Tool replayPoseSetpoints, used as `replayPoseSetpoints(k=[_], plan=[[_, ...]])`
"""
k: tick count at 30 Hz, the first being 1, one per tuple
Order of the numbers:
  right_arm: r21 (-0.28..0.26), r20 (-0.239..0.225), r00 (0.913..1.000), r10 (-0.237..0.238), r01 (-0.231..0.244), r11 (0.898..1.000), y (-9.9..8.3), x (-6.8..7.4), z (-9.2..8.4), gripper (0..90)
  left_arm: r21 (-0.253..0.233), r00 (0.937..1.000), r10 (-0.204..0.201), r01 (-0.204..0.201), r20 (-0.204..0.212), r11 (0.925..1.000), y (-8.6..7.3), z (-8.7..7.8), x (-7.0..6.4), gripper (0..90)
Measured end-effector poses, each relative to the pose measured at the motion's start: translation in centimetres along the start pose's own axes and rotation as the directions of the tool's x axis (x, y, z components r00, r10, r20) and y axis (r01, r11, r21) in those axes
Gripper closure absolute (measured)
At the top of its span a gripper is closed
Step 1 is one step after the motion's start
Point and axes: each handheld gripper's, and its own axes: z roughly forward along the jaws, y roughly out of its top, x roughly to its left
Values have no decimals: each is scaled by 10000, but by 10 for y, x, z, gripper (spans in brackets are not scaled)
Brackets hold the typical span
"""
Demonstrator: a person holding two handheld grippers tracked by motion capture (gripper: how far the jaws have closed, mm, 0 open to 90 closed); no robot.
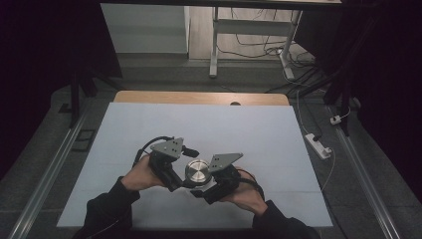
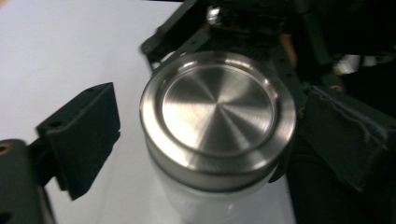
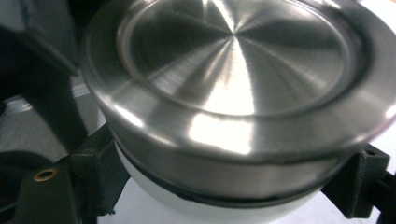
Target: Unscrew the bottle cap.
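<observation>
Right claw (image 3: 224,186) clamps jar (image 3: 233,93); left claw (image 2: 187,140) straddles it.

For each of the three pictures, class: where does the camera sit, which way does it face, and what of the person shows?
High view: above the person's side, facing forward and down on the table; forearms, hands and both tools show.
Left gripper view: on the left tool, looking along its black jaws at the steel lid.
Right gripper view: on the right tool, its jaws flanking the jar.
All share that lid.

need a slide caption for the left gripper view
Round brushed-steel lid on a white jar, between the left gripper's open black jaws, right gripper behind.
</observation>
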Motion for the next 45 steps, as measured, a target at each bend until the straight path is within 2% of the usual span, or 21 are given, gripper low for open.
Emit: replayPoseSetpoints(k=[3,5,8,9,11,12,13,14,16,18,19,24,25,26,29,30,32,36,37,40,45], plan=[[116,-196,9992,-340,343,9993,1,3,1,148,141,9984,326,-333,452,9993,-2,4,-1,123],[164,-210,9988,-432,435,9989,1,3,1,148,165,9985,393,-400,375,9991,-3,7,-3,183],[84,48,9997,-225,224,9997,1,2,0,148,60,9994,330,-331,32,9994,-2,9,-4,192],[0,182,9997,-146,146,9999,1,0,-1,148,-126,9992,-95,90,-394,9999,0,10,-4,193],[-108,465,9988,120,-115,9999,0,-3,-4,148,-245,9976,-227,211,-649,9995,0,11,-4,193],[-130,662,9974,293,-285,9995,0,-4,-4,148,-335,9897,-646,608,-1275,9976,3,15,-6,194],[-130,662,9974,293,-285,9995,0,-4,-4,148,-335,9897,-646,608,-1275,9976,3,15,-6,194],[-144,1165,9919,503,-490,9987,0,-6,-5,148,-325,9834,-773,729,-1644,9968,4,17,-7,194],[-151,1397,9887,537,-521,9985,0,-7,-5,148,-354,9673,-1045,990,-2312,9945,7,22,-10,194],[-202,1934,9761,995,-974,9950,-1,-9,-5,148,-471,9410,-1507,1431,-3032,9886,9,28,-13,195],[-202,1934,9761,995,-974,9950,-1,-9,-5,148,-471,9410,-1507,1431,-3032,9886,9,28,-13,195],[-156,2608,9542,1466,-1476,9889,-4,-12,0,148,-653,9016,-2171,2079,-3741,9760,10,38,-14,194],[-145,2646,9529,1480,-1496,9886,-5,-12,0,148,-631,8988,-2247,2171,-3764,9741,10,39,-14,192],[-145,2646,9529,1480,-1496,9886,-5,-12,0,148,-627,9003,-2240,2164,-3732,9743,10,39,-14,192],[-217,2432,9593,1438,-1428,9895,-6,-13,0,148,-618,9256,-2342,2261,-2975,9721,13,32,-9,85],[-252,2359,9623,1351,-1330,9908,-6,-13,-1,148,-618,9256,-2342,2261,-2975,9721,13,32,-9,49],[-271,2091,9699,1248,-1218,9922,-5,-13,-2,148,-428,9495,-1694,1639,-2640,9856,14,18,-8,0],[-253,1231,9882,914,-889,9957,-4,-10,-2,148,-1,9849,-783,792,-1544,9969,10,2,-6,30],[-253,1231,9882,914,-889,9957,-4,-10,-2,148,-1,9849,-783,792,-1544,9969,10,2,-6,36],[-212,220,9992,335,-330,9992,-2,-4,0,148,274,9979,-126,144,-638,9995,3,1,-5,70],[-172,-181,9998,-26,23,9999,0,4,2,148,60,9996,135,-137,258,9999,-2,5,-4,187]])
